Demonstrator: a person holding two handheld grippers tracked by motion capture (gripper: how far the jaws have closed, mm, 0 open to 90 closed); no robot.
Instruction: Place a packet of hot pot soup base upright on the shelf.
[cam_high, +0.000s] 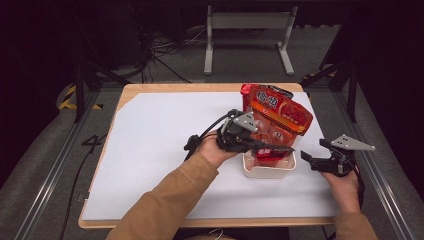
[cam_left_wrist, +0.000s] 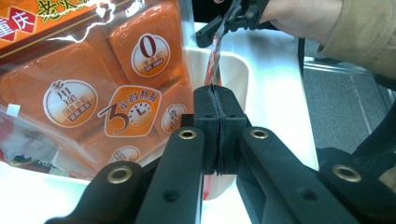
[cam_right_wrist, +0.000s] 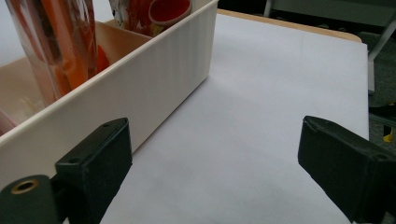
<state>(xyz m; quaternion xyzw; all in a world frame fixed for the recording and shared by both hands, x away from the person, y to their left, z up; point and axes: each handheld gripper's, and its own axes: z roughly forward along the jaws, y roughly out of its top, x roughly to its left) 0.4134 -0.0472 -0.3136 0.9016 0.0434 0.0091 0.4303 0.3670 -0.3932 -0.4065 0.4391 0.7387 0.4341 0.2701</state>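
Where readable: red packet, "0", "3"

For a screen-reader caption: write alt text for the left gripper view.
The left gripper has its two black jaws shut on the thin edge of an orange snack bag with round printed labels. The bag stands in a white bin on a white table. At the top, a hand in a tan sleeve holds the other gripper.

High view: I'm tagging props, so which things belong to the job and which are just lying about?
In use: snack bag, pinched at its edge by the left gripper; white bin under it; right gripper, open beside the bin.

Lying about: metal stand; floor cables.
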